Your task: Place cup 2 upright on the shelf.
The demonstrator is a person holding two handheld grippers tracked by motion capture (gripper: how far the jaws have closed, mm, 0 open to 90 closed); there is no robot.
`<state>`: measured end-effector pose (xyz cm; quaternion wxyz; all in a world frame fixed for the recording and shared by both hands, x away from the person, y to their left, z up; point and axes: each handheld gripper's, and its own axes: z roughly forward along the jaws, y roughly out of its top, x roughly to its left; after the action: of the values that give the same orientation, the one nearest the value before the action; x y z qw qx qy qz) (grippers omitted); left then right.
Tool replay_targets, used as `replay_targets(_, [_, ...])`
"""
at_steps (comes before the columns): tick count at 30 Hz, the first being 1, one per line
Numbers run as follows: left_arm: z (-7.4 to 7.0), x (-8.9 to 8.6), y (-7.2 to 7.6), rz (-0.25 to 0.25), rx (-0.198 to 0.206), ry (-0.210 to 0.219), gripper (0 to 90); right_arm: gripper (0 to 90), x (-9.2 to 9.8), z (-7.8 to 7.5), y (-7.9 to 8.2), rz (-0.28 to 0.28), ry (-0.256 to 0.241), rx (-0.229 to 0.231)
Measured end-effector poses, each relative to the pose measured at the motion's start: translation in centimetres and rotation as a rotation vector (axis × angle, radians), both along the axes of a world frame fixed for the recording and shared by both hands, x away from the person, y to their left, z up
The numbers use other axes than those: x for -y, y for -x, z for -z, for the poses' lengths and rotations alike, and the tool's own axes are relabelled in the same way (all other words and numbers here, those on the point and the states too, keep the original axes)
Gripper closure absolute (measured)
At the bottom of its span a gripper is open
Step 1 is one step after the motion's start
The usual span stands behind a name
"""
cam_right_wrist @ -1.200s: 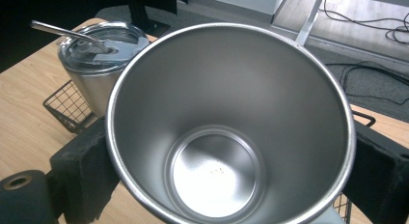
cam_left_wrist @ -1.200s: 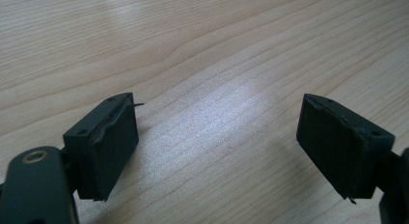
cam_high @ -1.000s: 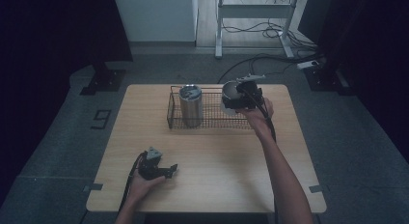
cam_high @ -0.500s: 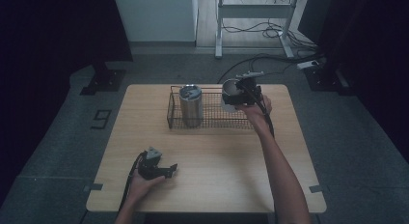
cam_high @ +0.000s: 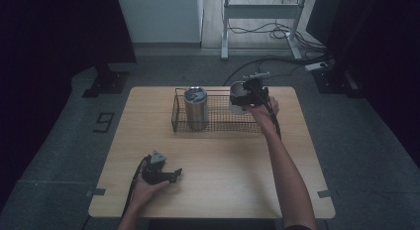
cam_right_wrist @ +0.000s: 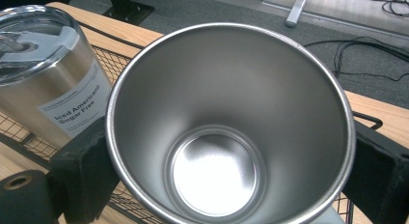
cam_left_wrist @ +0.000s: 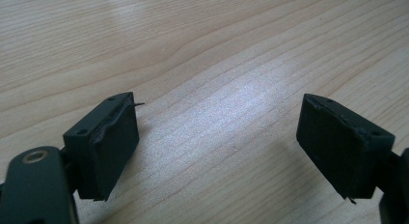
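The open steel cup (cam_right_wrist: pixel 226 132) sits clamped in the right hand-held gripper (cam_high: pixel 246 95), the two black jaws pressing its outer wall from opposite sides just below the rim. The grip keeps the cup mouth-up and clear of anything beneath it, over the right end of the wire basket (cam_high: pixel 218 126); seemingly it is being lowered into, or lifted from, the free space there, and I cannot tell which. Its inside is bare and shiny, with nothing in it.

At the left end of the basket stands a lidded tumbler (cam_high: pixel 196 107), upright, with a clear lid and a white label on its side that reads "Iced Americano Sugar Free". It is near the cup but not touching it, so the basket has room for both side by side.

The left hand-held gripper (cam_high: pixel 171 174) rests low at the near edge of the bench (cam_high: pixel 223 180), well apart from the basket. Its jaws stand wide apart with only bare wood between them, so this hand looks idle while the other does the work.

The bench is pale wood with a visible grain and carries nothing else. Around it lies grey carpet floor (cam_high: pixel 346 155); dark curtains hang at both sides, and cables (cam_high: pixel 277 29) trail by a metal frame at the back.
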<state>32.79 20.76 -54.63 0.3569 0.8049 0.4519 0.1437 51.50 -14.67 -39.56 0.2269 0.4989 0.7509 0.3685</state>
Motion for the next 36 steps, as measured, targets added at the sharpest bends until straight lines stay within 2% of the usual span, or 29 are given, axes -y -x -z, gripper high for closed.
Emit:
replay_targets(19, [0.0,0.1,0.0,0.002,0.003,-0.009,14.9,6.7,-0.5,1.2,-1.2,-0.001,0.017,-0.017])
replay_targets(36, [0.0,0.1,0.0,0.005,0.002,-0.010,14.9,6.7,-0.4,2.9,-2.2,0.016,0.034,-0.047])
